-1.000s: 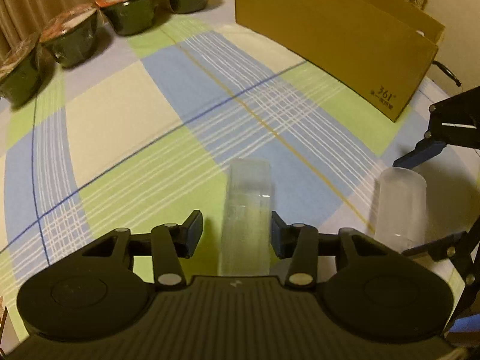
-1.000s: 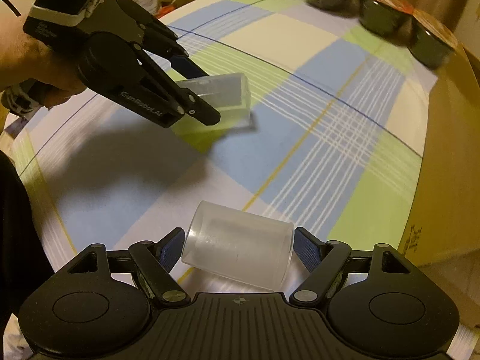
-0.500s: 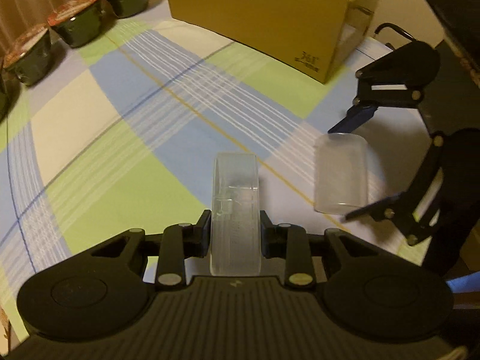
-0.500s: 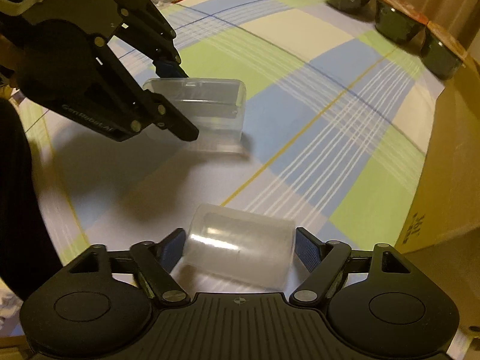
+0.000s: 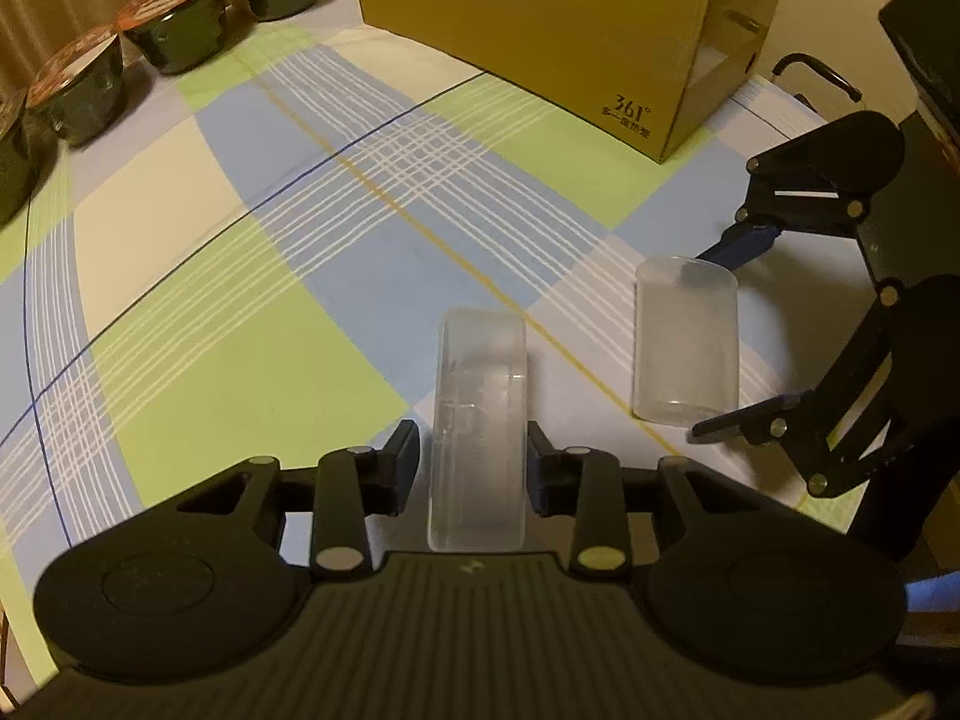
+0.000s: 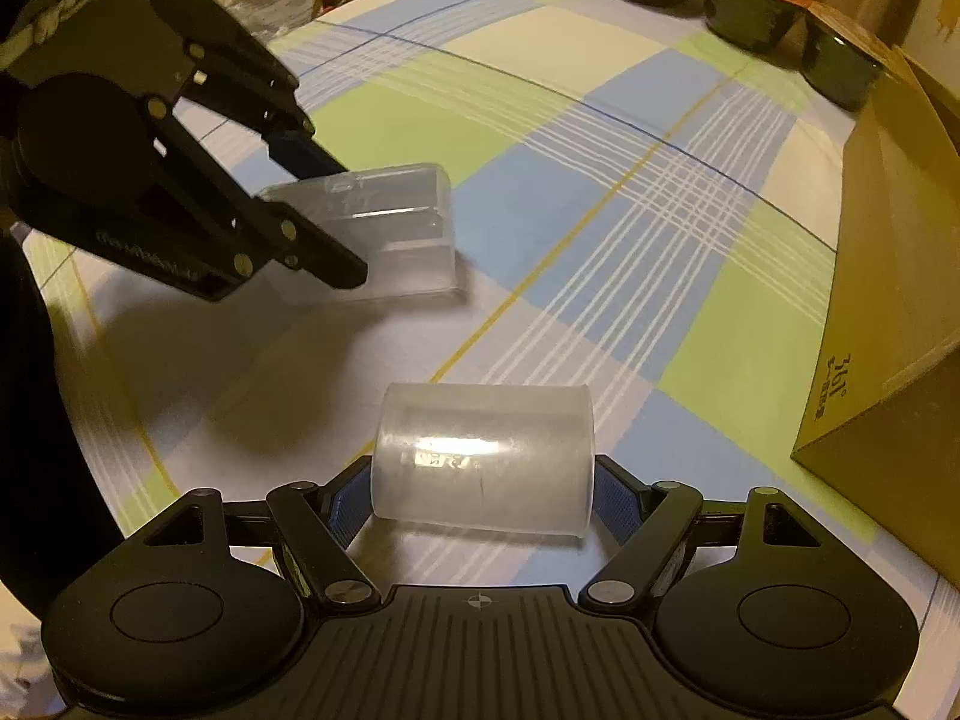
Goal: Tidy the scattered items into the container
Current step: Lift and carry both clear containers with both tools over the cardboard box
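Left hand-held gripper (image 5: 474,456) straddles a clear plastic case (image 5: 478,420) standing on its narrow edge on the table (image 5: 240,312); the blue pads (image 5: 543,468) sit just beside its flat sides, and whether they press it I cannot tell. Right hand-held gripper (image 6: 483,498) is clenched on a frosted plastic cup (image 6: 483,459) lying on its side, a pad at each end. From the case, the cup lies near, off to its right in the left wrist view. Beyond both, well apart from the case, stands an open cardboard box (image 5: 540,30) printed "361°". Left of the box, along the far edge of the checked tablecloth (image 6: 600,210), sits a row of dark lidded bowls (image 5: 180,39).
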